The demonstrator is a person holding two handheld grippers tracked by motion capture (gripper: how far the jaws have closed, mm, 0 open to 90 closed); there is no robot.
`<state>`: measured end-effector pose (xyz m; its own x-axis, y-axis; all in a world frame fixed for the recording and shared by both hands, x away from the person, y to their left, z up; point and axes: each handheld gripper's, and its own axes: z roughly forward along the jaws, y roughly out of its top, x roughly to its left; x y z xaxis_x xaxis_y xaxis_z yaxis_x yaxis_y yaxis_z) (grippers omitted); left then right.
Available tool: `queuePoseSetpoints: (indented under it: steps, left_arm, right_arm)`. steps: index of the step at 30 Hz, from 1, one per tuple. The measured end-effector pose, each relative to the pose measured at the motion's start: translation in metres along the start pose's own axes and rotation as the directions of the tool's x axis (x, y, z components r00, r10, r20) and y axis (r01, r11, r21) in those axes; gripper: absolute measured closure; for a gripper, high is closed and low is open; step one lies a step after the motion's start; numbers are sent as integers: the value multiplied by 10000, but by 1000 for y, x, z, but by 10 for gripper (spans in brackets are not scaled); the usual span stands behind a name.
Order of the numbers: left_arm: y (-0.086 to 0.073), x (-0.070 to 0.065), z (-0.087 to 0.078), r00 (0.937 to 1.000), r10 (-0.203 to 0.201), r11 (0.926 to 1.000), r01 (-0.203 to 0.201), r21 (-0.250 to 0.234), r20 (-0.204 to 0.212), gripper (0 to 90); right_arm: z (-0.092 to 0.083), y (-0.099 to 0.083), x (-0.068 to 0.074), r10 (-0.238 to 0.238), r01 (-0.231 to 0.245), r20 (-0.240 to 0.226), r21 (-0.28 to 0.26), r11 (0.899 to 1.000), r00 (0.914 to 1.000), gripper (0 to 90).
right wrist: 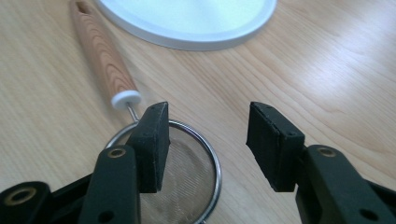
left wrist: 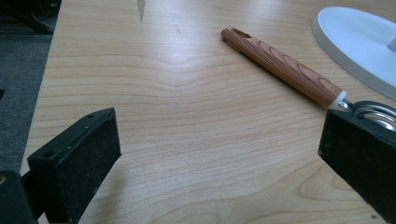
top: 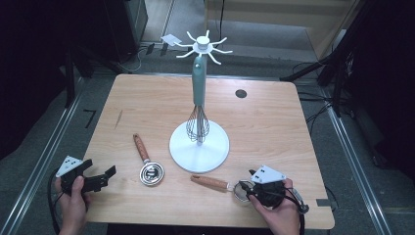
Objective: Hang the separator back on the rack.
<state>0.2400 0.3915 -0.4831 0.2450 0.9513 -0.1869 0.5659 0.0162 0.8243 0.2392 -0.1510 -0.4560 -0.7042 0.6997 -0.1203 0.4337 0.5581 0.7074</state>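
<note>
A small mesh strainer (top: 239,190) with a wooden handle lies near the table's (top: 264,122) front edge, toward the right corner. The right gripper (right wrist: 208,144) hangs over its rim, jaws apart and holding nothing. A second wooden-handled utensil (top: 147,164) with a metal head lies left of the white utensil stand (top: 199,146), from which a whisk (top: 198,98) hangs. By the front left corner the left gripper (top: 100,177) stands wide open, empty.

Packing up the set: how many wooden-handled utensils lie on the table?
2: a ladle-like utensil left of the white stand base, and a mesh strainer in front of it, by the right claw.
</note>
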Motion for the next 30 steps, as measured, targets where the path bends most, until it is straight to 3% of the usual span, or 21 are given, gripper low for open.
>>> queuePoseSetpoints:
  steps: [4,8,11,14,16,21,23,30]
  left_arm:
    - [0,1,-1,10000,-64,10000,65,-13,32,0]
    - [0,1,-1,10000,-58,10000,58,-19,33,0]
    - [0,1,0,10000,-50,10000,50,-7,27,0]
    - [0,1,0,10000,-61,10000,61,-2,17,0]
    - [0,1,0,10000,-46,10000,46,-9,20,0]
    - [0,1,-1,10000,-49,10000,49,-16,26,0]
    - [0,1,0,10000,-36,10000,36,-9,15,0]
    - [0,1,0,10000,-43,10000,43,-15,24,0]
  right_arm:
    - [4,6,0,-473,492,-650,285,9984,9968,423]
    - [4,10,-2,-622,648,-970,238,9976,9933,436]
    - [4,18,-2,-794,855,-1473,356,9957,9859,539]
    - [6,22,-1,-943,1043,-1774,483,9934,9796,557]
    - [10,26,0,-1278,1425,-1916,649,9877,9731,573]
    - [15,32,0,-1348,1602,-2311,950,9825,9636,601]
    - [19,36,2,-1544,1883,-2530,1155,9753,9551,627]
    - [30,46,4,-1470,2078,-3133,1701,9633,9382,683]
